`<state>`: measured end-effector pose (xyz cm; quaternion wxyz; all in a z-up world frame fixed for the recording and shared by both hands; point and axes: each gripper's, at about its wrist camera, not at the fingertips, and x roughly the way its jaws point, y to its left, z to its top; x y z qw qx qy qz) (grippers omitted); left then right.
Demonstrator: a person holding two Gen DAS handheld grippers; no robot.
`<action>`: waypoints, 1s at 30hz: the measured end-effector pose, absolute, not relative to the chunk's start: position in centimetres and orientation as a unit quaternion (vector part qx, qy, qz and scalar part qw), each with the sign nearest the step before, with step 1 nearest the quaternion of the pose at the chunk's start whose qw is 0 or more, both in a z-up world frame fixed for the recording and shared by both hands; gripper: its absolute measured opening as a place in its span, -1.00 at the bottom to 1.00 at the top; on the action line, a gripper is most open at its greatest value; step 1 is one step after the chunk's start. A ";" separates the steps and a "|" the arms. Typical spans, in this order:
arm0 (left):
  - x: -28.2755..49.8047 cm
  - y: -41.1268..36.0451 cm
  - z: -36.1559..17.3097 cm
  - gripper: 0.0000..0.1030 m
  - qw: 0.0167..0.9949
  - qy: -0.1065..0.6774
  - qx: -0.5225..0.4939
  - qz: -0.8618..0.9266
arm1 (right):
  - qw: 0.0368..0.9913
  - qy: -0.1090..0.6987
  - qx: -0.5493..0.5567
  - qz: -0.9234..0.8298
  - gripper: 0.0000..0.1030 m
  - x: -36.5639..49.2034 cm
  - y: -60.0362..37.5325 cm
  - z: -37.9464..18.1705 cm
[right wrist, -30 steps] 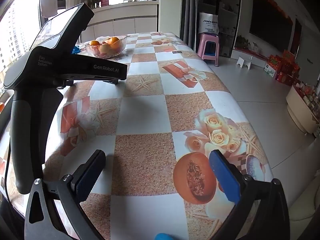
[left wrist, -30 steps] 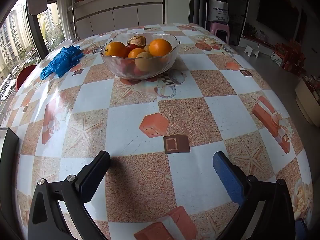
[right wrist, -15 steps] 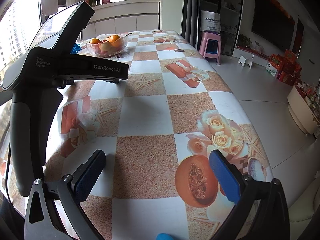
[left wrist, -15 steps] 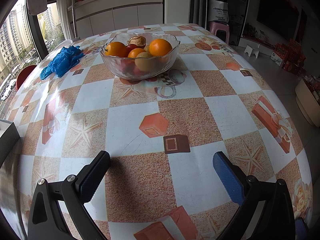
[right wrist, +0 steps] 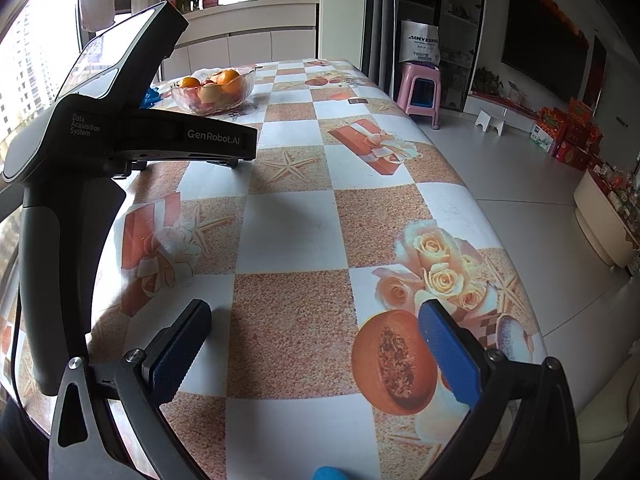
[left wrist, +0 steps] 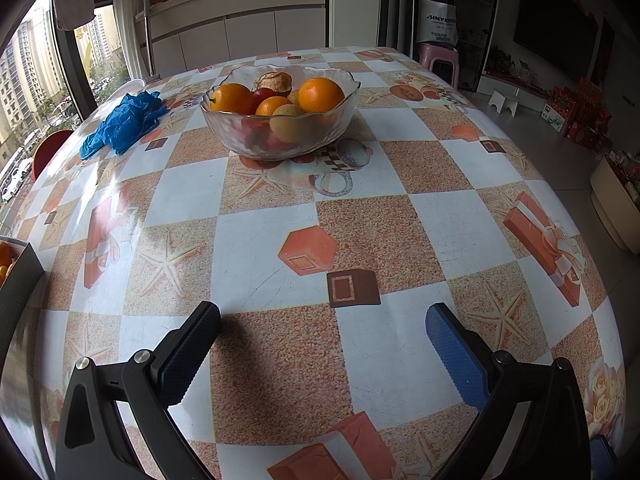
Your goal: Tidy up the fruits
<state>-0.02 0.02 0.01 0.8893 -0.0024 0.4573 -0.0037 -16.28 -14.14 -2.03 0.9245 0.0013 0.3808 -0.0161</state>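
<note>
The bowl (left wrist: 280, 136) was clear rippled glass. The tablecloth (left wrist: 256, 252) looked like glossy printed vinyl. The gloves (left wrist: 124, 124) were crinkled thin blue plastic. Blue finger pads (left wrist: 456, 356) looked knurled rubber; the left gripper (right wrist: 132, 144) body was matt black plastic.

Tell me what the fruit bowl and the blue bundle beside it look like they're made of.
The fruit bowl looks like clear textured glass: the fruit shows through its rippled wall, and its wavy rim catches light. It could be clear plastic. The blue bundle looks like thin disposable gloves, probably nitrile or similar: crumpled, soft-folded, slightly glossy.
</note>
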 end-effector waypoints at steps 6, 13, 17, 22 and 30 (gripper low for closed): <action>0.0 0.0 0.0 1.00 0.889 0.457 -0.002 -0.004 | 0.919 0.393 0.007 -0.032 0.99 -16.1 -13.7 -1.9; 0.0 0.0 0.0 1.00 0.889 0.457 -0.002 -0.004 | 0.917 0.399 0.007 -0.032 1.00 -16.4 -12.8 -1.8; 0.0 0.0 0.0 1.00 0.889 0.457 -0.002 -0.004 | 0.914 0.405 0.009 -0.038 1.00 -16.1 -12.4 -1.7; 0.0 0.0 0.0 1.00 0.889 0.457 -0.002 -0.004 | 0.912 0.408 0.009 -0.038 1.00 -16.1 -11.8 -1.6; 0.0 0.0 0.0 1.00 0.889 0.457 -0.002 -0.004 | 0.913 0.406 0.010 -0.037 1.00 -16.0 -11.6 -1.6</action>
